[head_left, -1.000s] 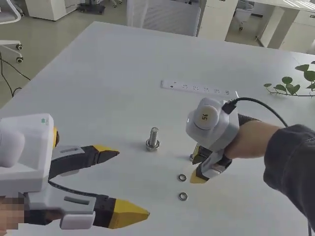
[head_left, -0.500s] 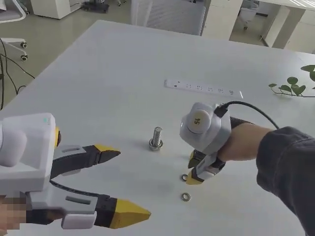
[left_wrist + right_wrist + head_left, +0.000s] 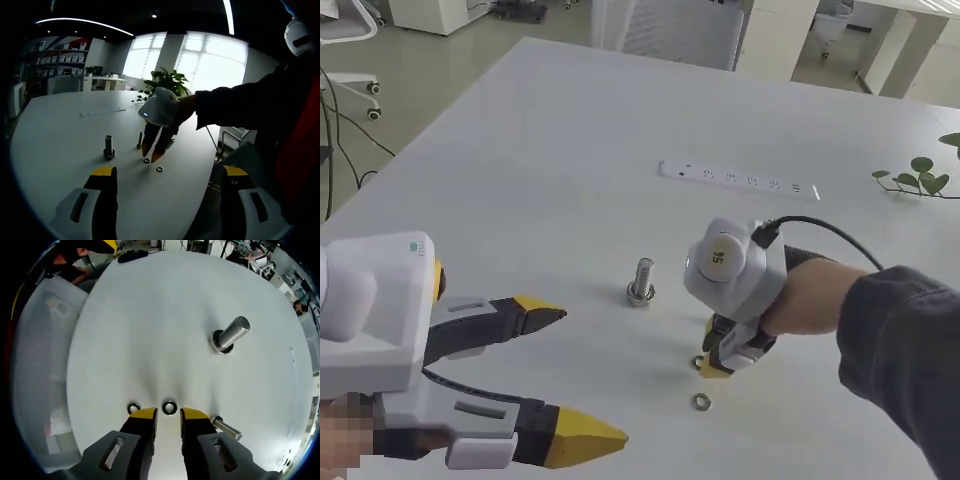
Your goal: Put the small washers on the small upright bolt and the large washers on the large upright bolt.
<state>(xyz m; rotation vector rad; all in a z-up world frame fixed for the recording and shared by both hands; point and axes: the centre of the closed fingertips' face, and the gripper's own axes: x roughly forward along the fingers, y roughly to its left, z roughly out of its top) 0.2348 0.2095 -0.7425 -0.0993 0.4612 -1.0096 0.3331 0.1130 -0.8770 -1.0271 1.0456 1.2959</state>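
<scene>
While the left gripper (image 3: 592,374) hangs at 8 o'clock of the head view, jaws wide apart with nothing between them, the work sits further right. Next comes the large bolt (image 3: 641,282), upright on the table (image 3: 550,150), at 10 o'clock from the right gripper (image 3: 168,416). A ring-shaped collar at its foot looks like at least 1 washer already on it, though I cannot tell how many. 2 loose washers lie flat on the table. In the right gripper view the first washer (image 3: 169,407) lies just ahead of the jaw tips at 12 o'clock, and the second washer (image 3: 133,408) lies at 9 o'clock of it, just beside the left-hand jaw. The right gripper's jaws stand slightly apart, clamped on nothing, low over the table. At 3 o'clock of those jaws stands the small bolt (image 3: 226,428); whether it carries any washer is too small to tell. By my reading the task is partly done: 2 washers are left to lift and drop over the matching bolt, and which size they are is unclear
</scene>
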